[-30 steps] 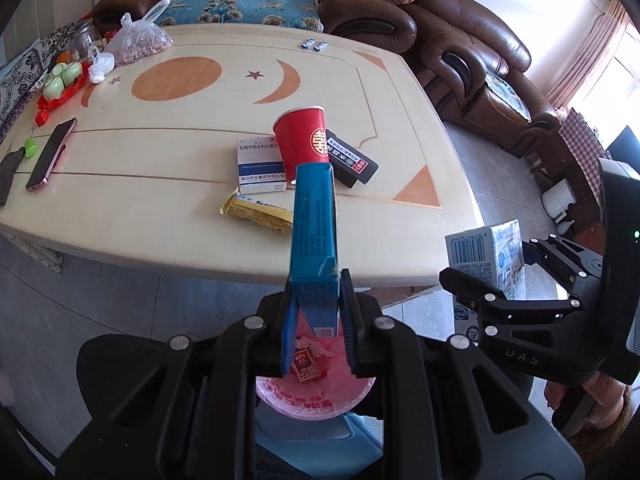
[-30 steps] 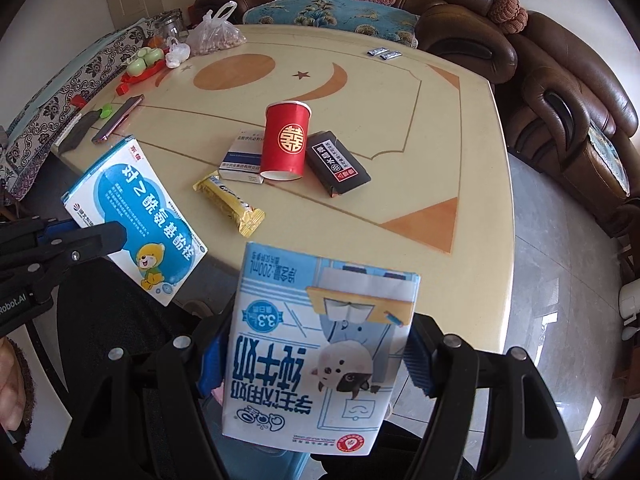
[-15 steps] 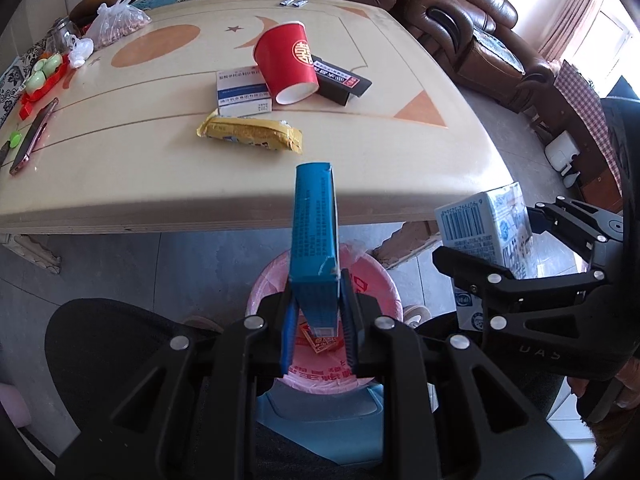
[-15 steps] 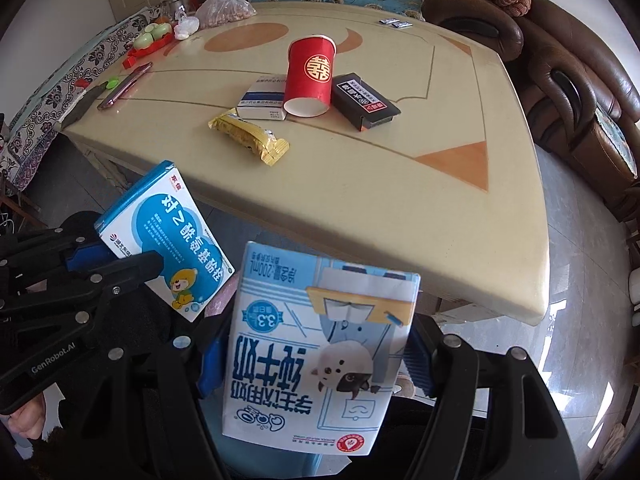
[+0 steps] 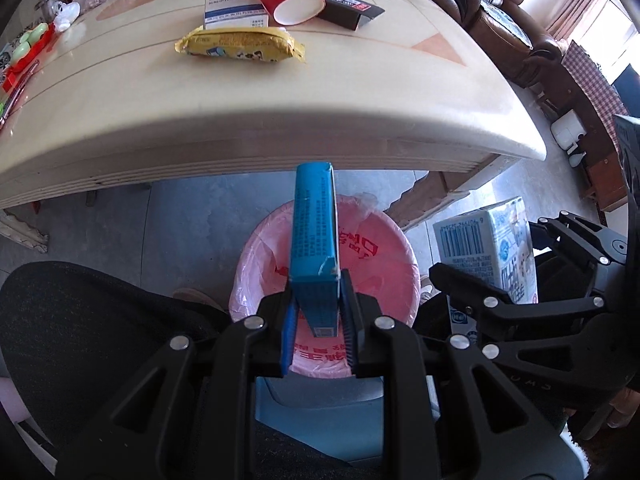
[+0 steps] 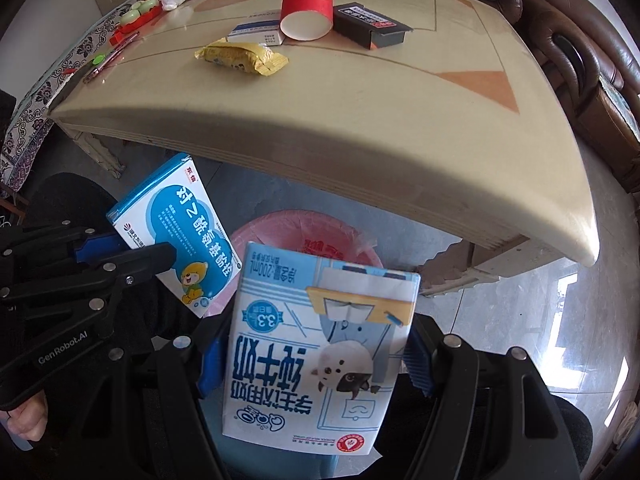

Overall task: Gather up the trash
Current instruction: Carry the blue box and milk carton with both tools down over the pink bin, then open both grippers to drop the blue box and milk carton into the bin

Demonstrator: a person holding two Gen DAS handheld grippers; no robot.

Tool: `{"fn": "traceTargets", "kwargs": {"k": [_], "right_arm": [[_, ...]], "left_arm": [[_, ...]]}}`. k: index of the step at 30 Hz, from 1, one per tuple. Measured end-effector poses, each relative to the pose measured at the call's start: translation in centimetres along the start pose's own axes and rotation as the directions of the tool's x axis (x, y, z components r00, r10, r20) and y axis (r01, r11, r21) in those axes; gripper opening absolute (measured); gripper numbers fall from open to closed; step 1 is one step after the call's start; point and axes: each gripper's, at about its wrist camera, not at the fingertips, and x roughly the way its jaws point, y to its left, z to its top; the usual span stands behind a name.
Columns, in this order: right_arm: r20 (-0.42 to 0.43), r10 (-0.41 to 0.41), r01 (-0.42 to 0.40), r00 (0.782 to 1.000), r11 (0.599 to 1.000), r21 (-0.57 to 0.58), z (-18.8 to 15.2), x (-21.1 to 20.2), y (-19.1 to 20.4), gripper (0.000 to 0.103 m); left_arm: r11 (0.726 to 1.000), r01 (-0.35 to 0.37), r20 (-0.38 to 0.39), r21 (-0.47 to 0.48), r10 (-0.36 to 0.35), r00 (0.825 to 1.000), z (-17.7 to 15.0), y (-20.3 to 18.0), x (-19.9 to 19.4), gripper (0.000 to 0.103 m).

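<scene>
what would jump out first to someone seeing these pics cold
Two cartons held up close: the left gripper clamps a blue medicine box over the pink-lined bin on the floor, and beside it the right gripper grips a milk carton. Behind, a tipped red paper cup and a yellow snack wrapper lie on the table.

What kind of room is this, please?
Most likely a home living room. A brown leather sofa runs behind a large cream coffee table that carries a red paper cup and snacks, and a bin with a pink liner stands on the tiled floor beneath the table's edge.
</scene>
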Motion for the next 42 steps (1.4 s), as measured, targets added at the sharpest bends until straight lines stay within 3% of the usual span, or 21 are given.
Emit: {"fn": "traceTargets", "kwargs": {"k": [15, 21, 33, 36, 42], "right_arm": [[-0.086, 0.053, -0.043, 0.995, 0.992, 0.119, -1.7, 7.7, -1.7, 0.069], [-0.129, 0.021, -0.003, 0.991, 0.991, 0.134, -2.4, 10.8, -2.7, 0.069], [-0.214, 0.037, -0.001, 0.976, 0.986, 0.166, -3.2, 15.8, -3.8, 0.069], [-0.226, 0.035, 0.002, 0.973, 0.986, 0.164, -3.2, 16.4, -3.9, 0.069], [-0.251, 0.051, -0.008, 0.967, 0.985, 0.17, -3.2, 17.5, -4.0, 0.069]], "left_arm": [[0.999, 0.021, -0.172, -0.041, -0.028, 0.985, -1.1, 1.1, 8.1, 0.02], [0.997, 0.033, -0.224, -0.068, -0.047, 0.974, -0.9, 1.5, 10.7, 0.02], [0.992, 0.057, -0.336, -0.111, -0.092, 0.937, -0.5, 2.5, 15.7, 0.02], [0.988, 0.094, -0.356, -0.124, -0.132, 0.925, -0.5, 2.5, 16.5, 0.02], [0.987, 0.063, -0.379, -0.15, -0.116, 0.918, -0.7, 3.2, 17.5, 0.02]]}}
